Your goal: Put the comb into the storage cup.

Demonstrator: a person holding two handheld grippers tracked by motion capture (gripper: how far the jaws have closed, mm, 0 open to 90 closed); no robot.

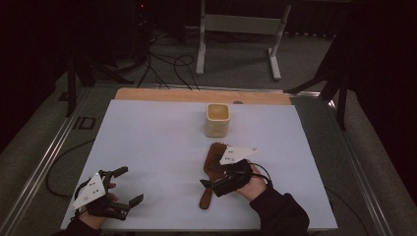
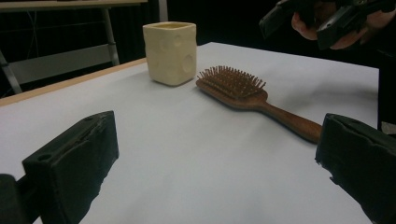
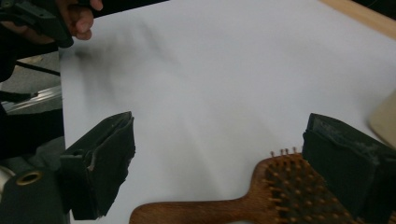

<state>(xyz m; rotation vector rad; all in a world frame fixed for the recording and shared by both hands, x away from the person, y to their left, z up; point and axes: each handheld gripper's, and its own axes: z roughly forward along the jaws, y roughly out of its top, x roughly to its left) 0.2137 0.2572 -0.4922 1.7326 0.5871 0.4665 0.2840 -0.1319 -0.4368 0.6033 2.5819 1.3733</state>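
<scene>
A wooden paddle hairbrush [image 1: 212, 169] lies bristles up on the white sheet [image 1: 162, 142], its handle toward the near edge. Just behind its head stands a cream cup [image 1: 217, 119], upright. My right gripper [image 1: 211, 171] is open over the brush, pointing left, with the brush [image 3: 261, 200] low between its jaws; I cannot tell whether they touch it. My left gripper [image 1: 129, 185] is open at the near left with nothing in it, facing the brush [image 2: 233, 86] and the cup [image 2: 170, 52]. The right gripper [image 2: 322, 18] and its hand hover above the handle.
A strip of wooden table edge [image 1: 201, 95] runs along the far side of the sheet. Metal rails [image 1: 44, 157] border the table at left and right. On the floor behind are cables [image 1: 167, 64] and a white-legged frame [image 1: 236, 29].
</scene>
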